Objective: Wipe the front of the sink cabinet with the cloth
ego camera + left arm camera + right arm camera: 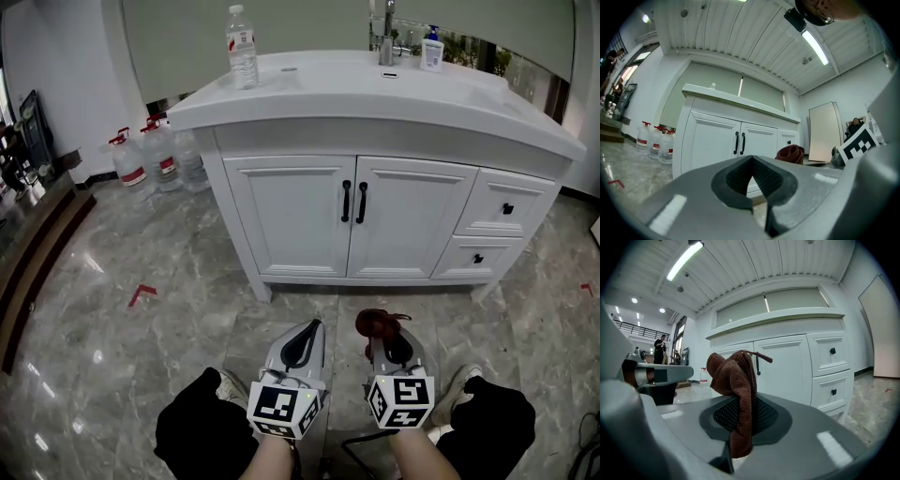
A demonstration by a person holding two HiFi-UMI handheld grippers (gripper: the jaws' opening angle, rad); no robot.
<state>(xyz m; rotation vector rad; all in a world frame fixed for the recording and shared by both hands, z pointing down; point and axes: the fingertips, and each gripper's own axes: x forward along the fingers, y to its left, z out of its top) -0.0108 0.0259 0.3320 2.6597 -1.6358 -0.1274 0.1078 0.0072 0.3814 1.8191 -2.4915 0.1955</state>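
Note:
The white sink cabinet stands ahead, with two doors, black handles and two drawers at its right. My right gripper is shut on a brown cloth, which bunches above its jaws; the cloth hangs between the pads in the right gripper view. My left gripper is shut with nothing in it, its pads meeting. Both grippers hang low over the floor, short of the cabinet front. From the left gripper view the cloth shows to the right.
A water bottle and a soap dispenser stand on the countertop by the tap. Large water jugs sit on the marble floor left of the cabinet. A red mark is on the floor. A low dark shelf runs along the left.

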